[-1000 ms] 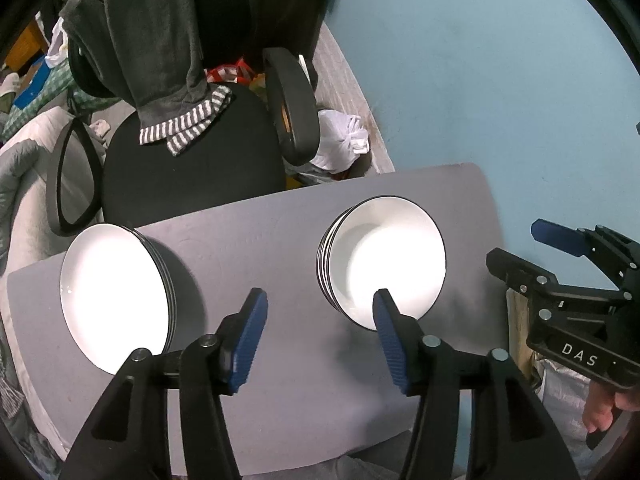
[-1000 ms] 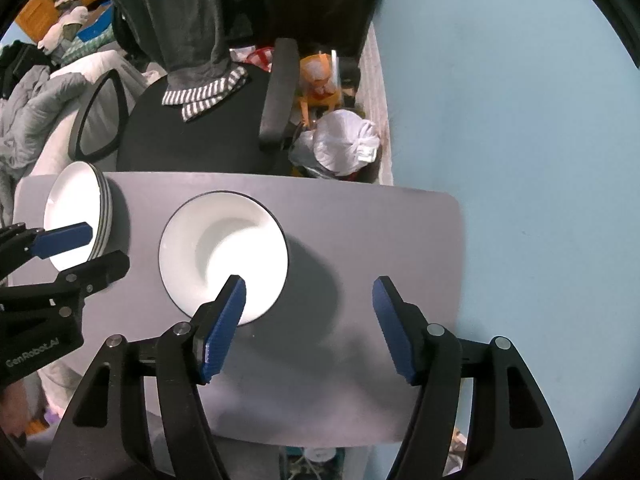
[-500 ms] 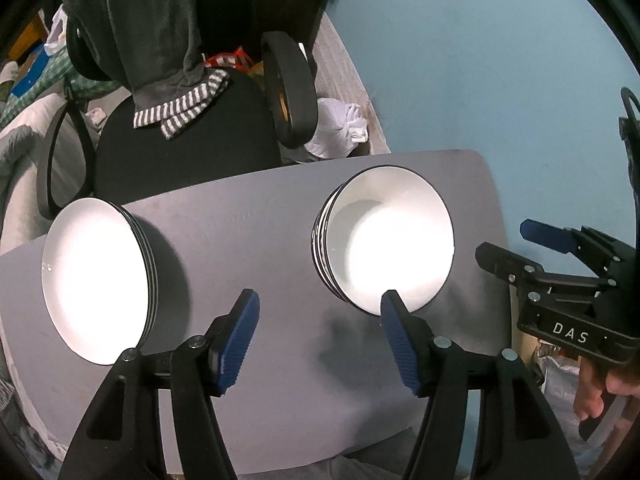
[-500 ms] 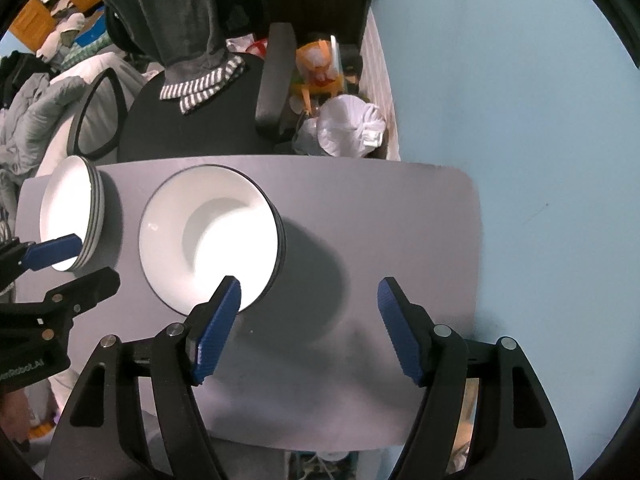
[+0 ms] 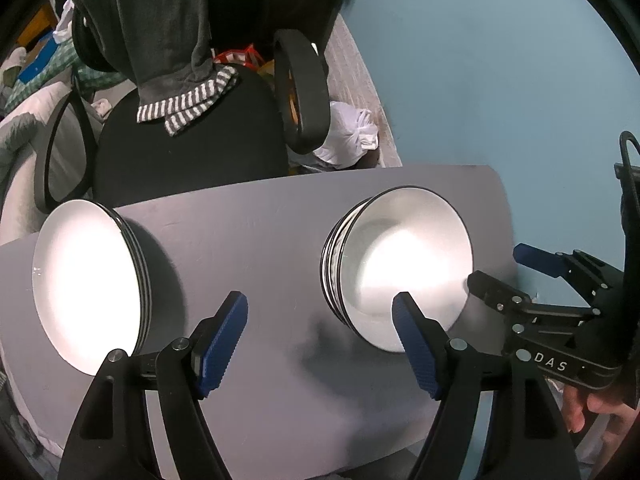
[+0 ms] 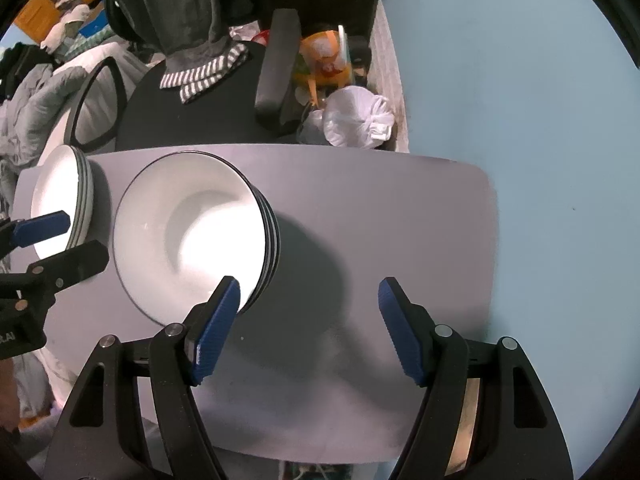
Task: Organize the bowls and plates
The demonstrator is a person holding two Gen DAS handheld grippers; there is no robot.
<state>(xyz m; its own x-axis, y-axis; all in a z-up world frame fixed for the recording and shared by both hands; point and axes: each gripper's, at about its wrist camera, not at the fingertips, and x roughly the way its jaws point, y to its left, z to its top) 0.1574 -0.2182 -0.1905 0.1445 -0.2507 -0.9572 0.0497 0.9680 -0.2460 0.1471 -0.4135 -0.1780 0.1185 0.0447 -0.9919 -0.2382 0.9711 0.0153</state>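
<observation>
- Both stacks fill more of each view than a second ago, the grippers having come lower over the table; the left gripper's jaws have just been opening, with nothing between them.
- Left wrist view: the left gripper (image 5: 320, 340) stands wide apart, pointing steeply down over the grey table (image 5: 260, 216).
- A stack of plates (image 5: 86, 284), white with dark rims, sits at the table's left end; a stack of bowls (image 5: 400, 268), white inside with dark rims, sits right of centre, well apart from the plates.
- The right gripper (image 5: 508, 268) shows at the right edge, its body lettered "DAS"; a hand (image 5: 592, 404) holds it from below.
- Right wrist view: the right gripper (image 6: 308, 324) is unclosed and grips nothing, pointing straight down. Its left fingertip overlaps the bowls' (image 6: 188, 236) near rim; contact cannot be told.
- The plates (image 6: 60, 204) lie at the far left, partly behind the left gripper (image 6: 64, 236), whose label is cut off and unreadable.
</observation>
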